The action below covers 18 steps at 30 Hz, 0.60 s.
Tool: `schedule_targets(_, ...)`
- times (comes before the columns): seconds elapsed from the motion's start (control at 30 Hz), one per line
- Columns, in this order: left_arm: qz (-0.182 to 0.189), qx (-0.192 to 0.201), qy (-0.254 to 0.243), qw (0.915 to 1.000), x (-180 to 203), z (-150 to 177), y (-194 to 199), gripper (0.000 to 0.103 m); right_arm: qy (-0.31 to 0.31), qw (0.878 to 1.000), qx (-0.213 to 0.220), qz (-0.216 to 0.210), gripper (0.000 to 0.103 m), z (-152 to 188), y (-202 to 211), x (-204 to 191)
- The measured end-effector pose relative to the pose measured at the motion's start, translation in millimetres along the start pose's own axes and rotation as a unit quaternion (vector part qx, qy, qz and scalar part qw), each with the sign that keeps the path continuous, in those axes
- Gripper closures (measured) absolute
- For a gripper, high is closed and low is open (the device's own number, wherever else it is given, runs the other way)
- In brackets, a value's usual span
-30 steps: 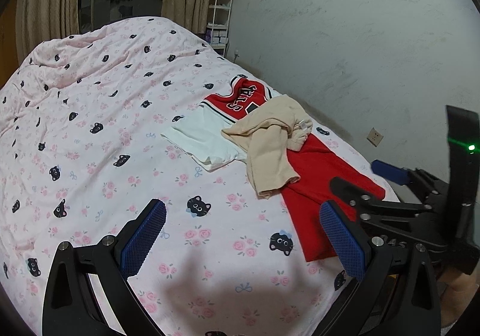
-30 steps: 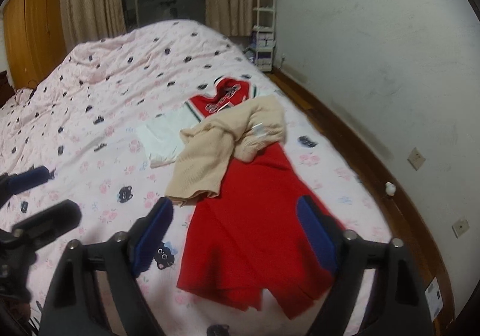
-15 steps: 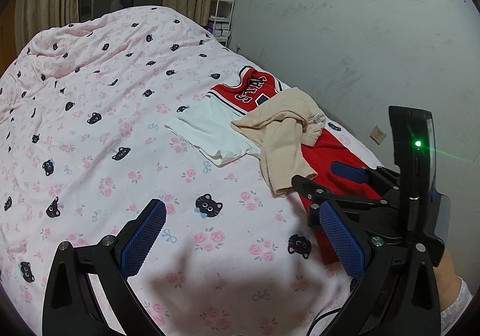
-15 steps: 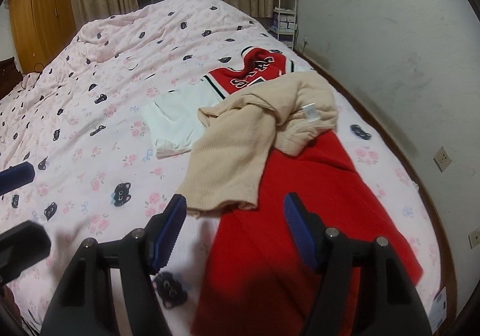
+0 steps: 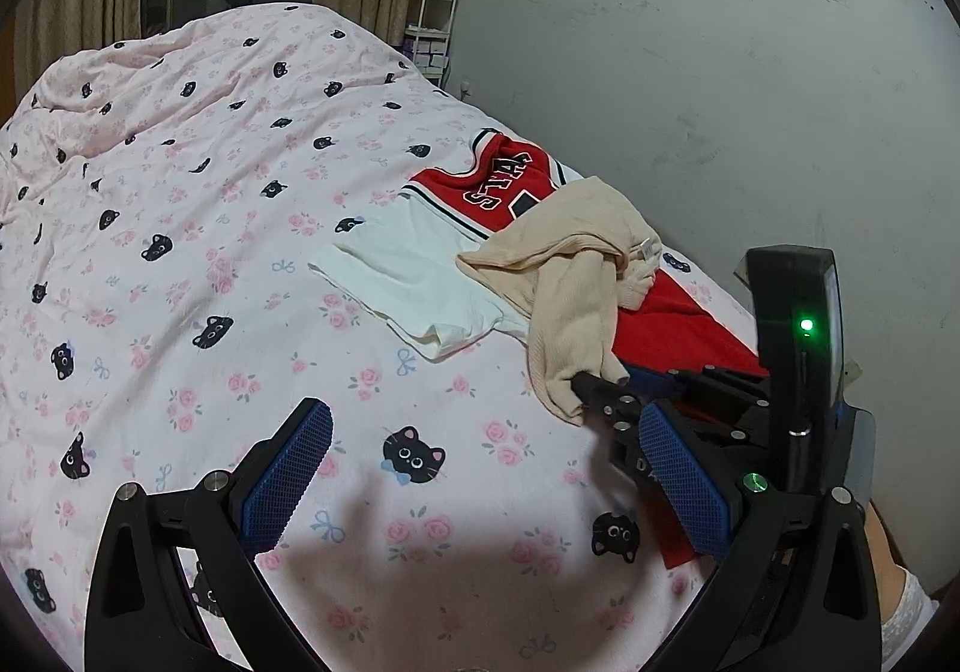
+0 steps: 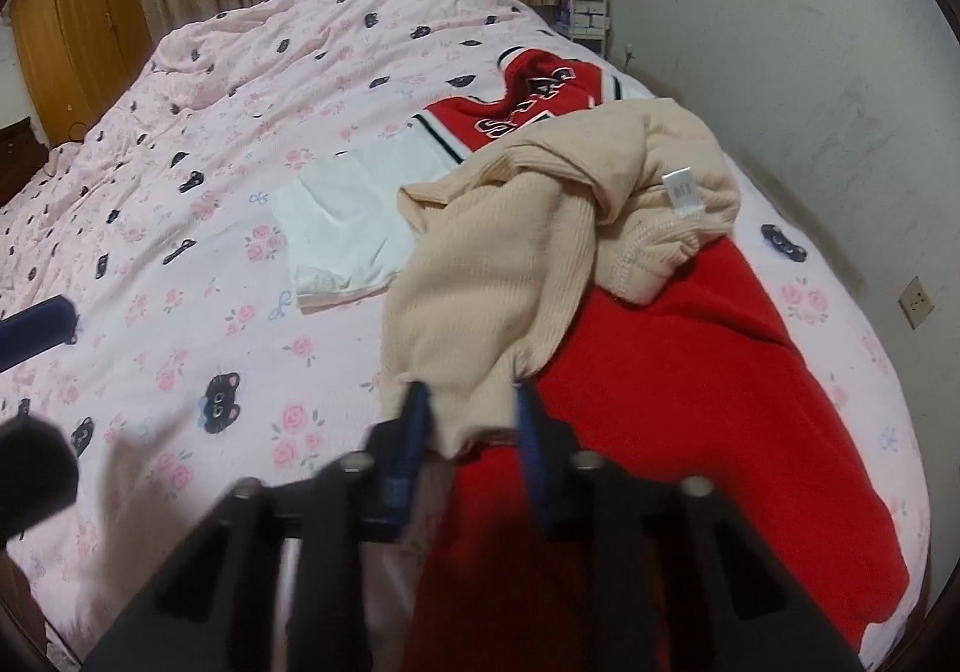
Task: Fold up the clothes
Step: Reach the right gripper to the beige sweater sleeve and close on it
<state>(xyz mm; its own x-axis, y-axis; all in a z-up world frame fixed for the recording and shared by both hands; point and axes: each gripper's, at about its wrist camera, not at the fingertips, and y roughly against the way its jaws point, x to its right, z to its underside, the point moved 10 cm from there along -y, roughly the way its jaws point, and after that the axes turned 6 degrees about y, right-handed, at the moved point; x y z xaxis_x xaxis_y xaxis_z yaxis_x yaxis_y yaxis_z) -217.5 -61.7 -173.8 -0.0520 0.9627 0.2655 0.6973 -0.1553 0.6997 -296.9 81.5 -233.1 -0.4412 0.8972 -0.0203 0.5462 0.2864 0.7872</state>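
Now, in the left wrist view, the left hand-held gripper [image 5: 480, 483] hung wide open over the bed [image 5: 198, 228] with nothing between its blue bumpy pads. Half a second before, the right hand-held gripper [image 5: 600, 384] sat back by the red cloth [image 5: 684, 327]; by this moment it had slid forward until its tip touched the low end of the beige sweater [image 5: 576, 276].

In the right wrist view, the right hand-held gripper [image 6: 471, 423] had pulled its fingers much closer together than a second ago. The sweater's [image 6: 540, 228] bottom edge sat bunched between them, but a small gap showed, so the grip did not look finished. That likely meant the sweater was picked to be lifted off the pile and folded.

The sweater was soft, ribbed knit, crumpled in a heap, with a small white tag [image 6: 680, 190]. It lay across the fuzzy red cloth [image 6: 690, 390], a smooth red jersey [image 6: 528, 96] with letters, and a flat white shirt [image 6: 342, 216].
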Motion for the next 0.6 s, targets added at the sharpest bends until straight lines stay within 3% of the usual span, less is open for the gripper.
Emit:
schedule_targets(0.13, -0.002, -0.004, 0.008, 1.0, -7.2, 1.2, -1.6, 0.001, 0.0, 1.0, 0.007, -0.017, 0.089, -1.8, 7.2, -7.2)
schedule_targets(0.3, -0.007, 0.001, 0.021, 0.9998, -21.0, 4.0, 11.3, 0.001, 0.013, 0.999, 0.018, -0.044, 0.09, -3.5, 20.8, -27.3)
schedule_targets(0.6, -0.039, 0.013, 0.047, 0.998, -70.6, 24.9, 58.0, 0.001, 0.033, 0.989, 0.011, -0.144, 0.09, 5.7, 41.5, -106.4)
